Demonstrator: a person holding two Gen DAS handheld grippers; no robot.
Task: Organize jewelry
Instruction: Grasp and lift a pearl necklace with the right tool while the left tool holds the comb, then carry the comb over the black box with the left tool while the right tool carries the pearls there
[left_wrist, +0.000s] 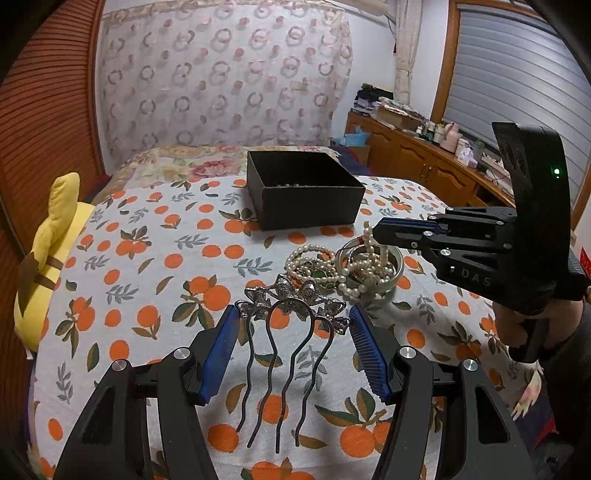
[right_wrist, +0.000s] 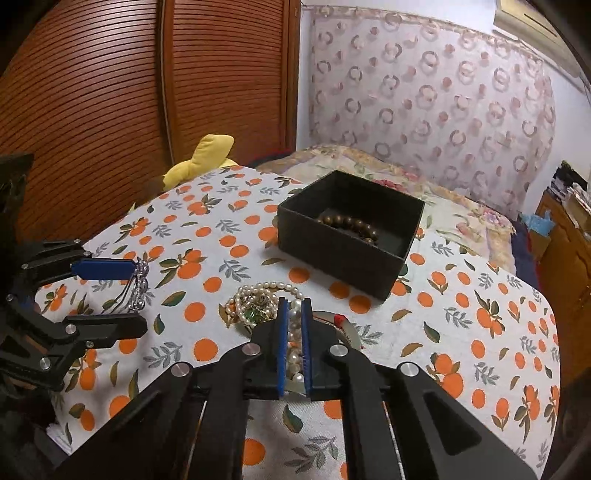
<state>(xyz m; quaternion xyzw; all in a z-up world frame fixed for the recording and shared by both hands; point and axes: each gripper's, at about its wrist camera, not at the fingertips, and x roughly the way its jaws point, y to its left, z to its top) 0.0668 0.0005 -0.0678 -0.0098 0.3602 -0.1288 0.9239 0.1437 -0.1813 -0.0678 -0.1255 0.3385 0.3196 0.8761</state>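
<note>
Blue pads, right gripper (right_wrist: 294, 314): pressed together on the pearl necklace (right_wrist: 295, 325), one loop lifted above the glass dish (left_wrist: 397, 258)
Blue pads, left gripper (left_wrist: 293, 332): spread wide, one on each side of the silver hair comb (left_wrist: 291, 295), not pinching it
Black box (right_wrist: 332, 243): behind the pile on the orange-print cloth (right_wrist: 480, 332), brown bead bracelet (right_wrist: 351, 223) already inside
Risk: the pearl strand seems tangled with the green-stone piece (left_wrist: 318, 274); lifting may drag it, or tip the dish
Risk for comb: thin wavy prongs may slip if the pads close only on them
</note>
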